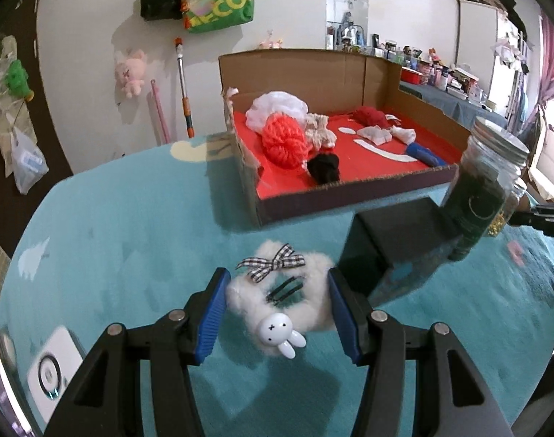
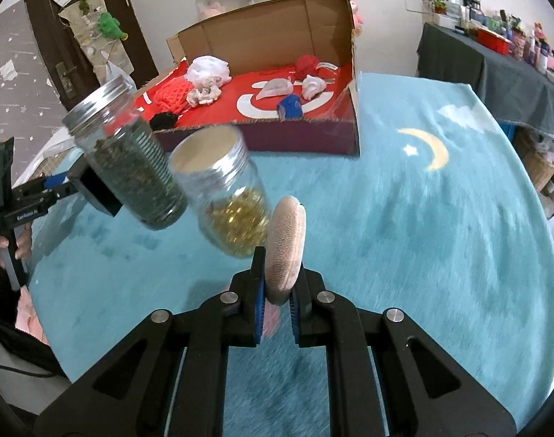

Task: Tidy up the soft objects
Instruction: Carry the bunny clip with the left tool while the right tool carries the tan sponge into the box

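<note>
Between the left gripper's (image 1: 278,313) blue pads (image 1: 212,318) sits a white fluffy scrunchie (image 1: 313,300), its ring lying roughly flat, a checked bow (image 1: 271,264) on the far side and a small white rabbit charm (image 1: 278,333) on the near side, ears pointing toward the lower right. Both pads touch the fluff at its left and right edges, so the jaws stand partly open and closed on it. A black hair clip (image 1: 284,287) shows inside the ring.

Clamped in the right gripper (image 2: 278,298) is a tan round pad (image 2: 286,244), standing on edge with its long axis nearly upright and leaning slightly right; the jaws are almost fully closed on its lower rim.

Below both lies a teal blanket (image 2: 440,255) with a moon and cloud print. Two jars appear tilted above it: one with dark green contents (image 2: 131,167), one with golden contents (image 2: 233,196). What supports them is unclear, though a black block (image 2: 98,189) sits beside the green one.

Farther off stands a cardboard box (image 1: 313,73) with a red floor, holding orange yarn (image 1: 284,138), a white puff (image 1: 277,105), a black scrunchie (image 1: 324,167), a red ball (image 1: 368,114) and a blue roll (image 1: 424,154).
</note>
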The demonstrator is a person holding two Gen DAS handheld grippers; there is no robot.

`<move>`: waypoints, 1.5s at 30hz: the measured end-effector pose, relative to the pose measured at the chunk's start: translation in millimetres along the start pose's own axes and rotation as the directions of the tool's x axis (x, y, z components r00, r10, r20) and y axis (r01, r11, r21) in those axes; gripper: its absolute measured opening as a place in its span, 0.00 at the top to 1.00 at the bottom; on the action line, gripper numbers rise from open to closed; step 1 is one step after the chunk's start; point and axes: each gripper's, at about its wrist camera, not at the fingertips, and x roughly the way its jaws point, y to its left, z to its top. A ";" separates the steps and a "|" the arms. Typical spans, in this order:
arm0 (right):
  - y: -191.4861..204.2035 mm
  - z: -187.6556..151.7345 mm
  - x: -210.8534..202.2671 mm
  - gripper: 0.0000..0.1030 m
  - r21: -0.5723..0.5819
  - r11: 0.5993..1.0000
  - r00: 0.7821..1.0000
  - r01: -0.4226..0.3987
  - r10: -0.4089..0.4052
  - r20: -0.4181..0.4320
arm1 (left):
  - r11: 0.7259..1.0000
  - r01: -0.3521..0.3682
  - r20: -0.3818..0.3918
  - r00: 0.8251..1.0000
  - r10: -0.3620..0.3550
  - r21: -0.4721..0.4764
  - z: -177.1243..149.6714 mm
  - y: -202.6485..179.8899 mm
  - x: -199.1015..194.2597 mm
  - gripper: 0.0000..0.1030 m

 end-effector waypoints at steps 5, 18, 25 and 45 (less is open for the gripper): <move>-9.0 19.3 6.9 0.90 -0.021 1.000 1.000 -0.017 0.017 -0.005 | 0.999 0.015 0.012 1.000 -0.015 0.039 16.7 4.4 3.8 0.45; -7.0 81.7 7.2 0.90 -0.123 0.989 0.996 -0.079 0.083 0.026 | 0.988 0.115 0.033 0.992 -0.119 0.107 70.6 -8.7 5.4 0.45; 1.7 127.7 29.5 0.90 -0.146 0.972 0.983 -0.185 0.183 -0.029 | 0.974 0.200 -0.010 0.980 -0.200 0.107 108.1 -24.1 26.4 0.45; 15.0 192.1 154.8 0.90 -0.056 0.960 0.882 -0.273 0.226 -0.414 | 0.932 0.284 -0.326 0.923 -0.203 0.223 163.8 -95.3 143.4 0.45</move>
